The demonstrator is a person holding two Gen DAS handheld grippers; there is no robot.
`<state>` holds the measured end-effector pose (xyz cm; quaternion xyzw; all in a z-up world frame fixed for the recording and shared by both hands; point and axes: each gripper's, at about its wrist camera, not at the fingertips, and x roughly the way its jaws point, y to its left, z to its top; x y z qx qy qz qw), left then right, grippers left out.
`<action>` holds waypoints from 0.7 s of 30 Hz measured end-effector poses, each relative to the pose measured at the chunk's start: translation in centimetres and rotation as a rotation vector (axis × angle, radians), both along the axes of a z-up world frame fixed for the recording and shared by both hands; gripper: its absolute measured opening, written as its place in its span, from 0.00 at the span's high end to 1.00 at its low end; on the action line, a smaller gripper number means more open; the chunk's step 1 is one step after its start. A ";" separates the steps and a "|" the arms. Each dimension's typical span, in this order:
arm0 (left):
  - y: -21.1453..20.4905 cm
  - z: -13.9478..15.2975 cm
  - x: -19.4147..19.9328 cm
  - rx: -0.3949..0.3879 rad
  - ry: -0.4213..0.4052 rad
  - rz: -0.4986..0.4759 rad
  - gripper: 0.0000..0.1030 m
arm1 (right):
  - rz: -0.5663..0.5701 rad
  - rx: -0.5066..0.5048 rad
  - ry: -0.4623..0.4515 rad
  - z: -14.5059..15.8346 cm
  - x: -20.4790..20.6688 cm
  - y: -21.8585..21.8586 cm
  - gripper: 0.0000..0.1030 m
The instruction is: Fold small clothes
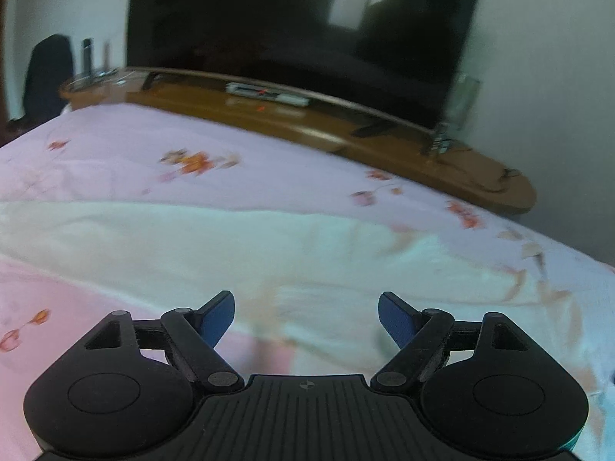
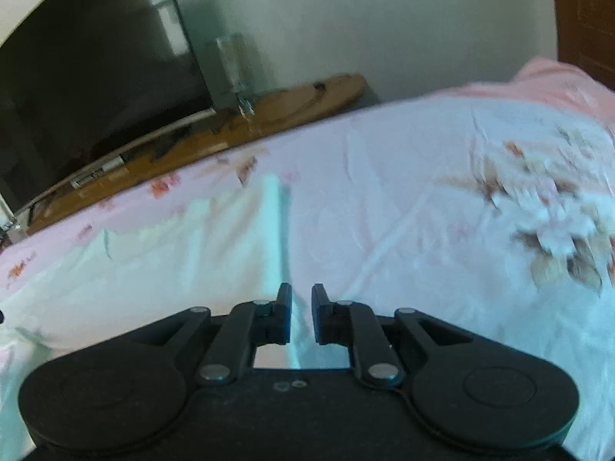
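My left gripper [image 1: 306,317] is spread wide, nothing between the blue pads [image 1: 217,320]. It hangs over the pale mint garment [image 1: 230,238], which lies flat across the floral bedsheet [image 1: 115,134].

My right gripper [image 2: 301,313] is nearly closed, with a narrow gap left. A pale mint fold [image 2: 276,230] runs up from that gap, but I can't tell if the fingers actually pinch it.

Only the left view shows the white remote [image 1: 267,93] dead centre on the wooden TV bench [image 1: 442,161], plus a dark chair [image 1: 48,73] far left. Only the right view shows the pink pillow [image 2: 557,80] and wooden headboard [image 2: 584,11] far right.

Both views are motion-blurred, so garment edges and type are hard to make out. The TV [image 1: 300,30] fills the far wall and is cut off at the top, with dim reflections on the screen.
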<state>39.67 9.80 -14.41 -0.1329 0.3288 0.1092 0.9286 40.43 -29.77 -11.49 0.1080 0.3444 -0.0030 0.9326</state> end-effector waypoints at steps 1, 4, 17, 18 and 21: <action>-0.7 0.1 0.2 0.000 -0.009 -0.015 0.21 | 0.016 -0.004 0.003 0.0 0.9 0.3 0.81; -2.4 -0.7 1.0 0.004 0.015 -0.056 0.21 | 0.068 -0.009 0.061 -0.7 3.6 1.4 0.77; -0.8 -2.5 1.6 0.028 0.060 0.008 0.21 | 0.075 -0.036 0.091 -2.2 9.6 0.8 0.61; -0.9 -2.5 1.9 0.034 0.059 -0.002 0.21 | 0.078 -0.037 0.086 -2.5 10.0 0.8 0.56; -1.6 -2.8 2.9 0.041 0.064 -0.023 0.21 | 0.103 -0.066 0.063 -2.8 11.0 1.2 0.55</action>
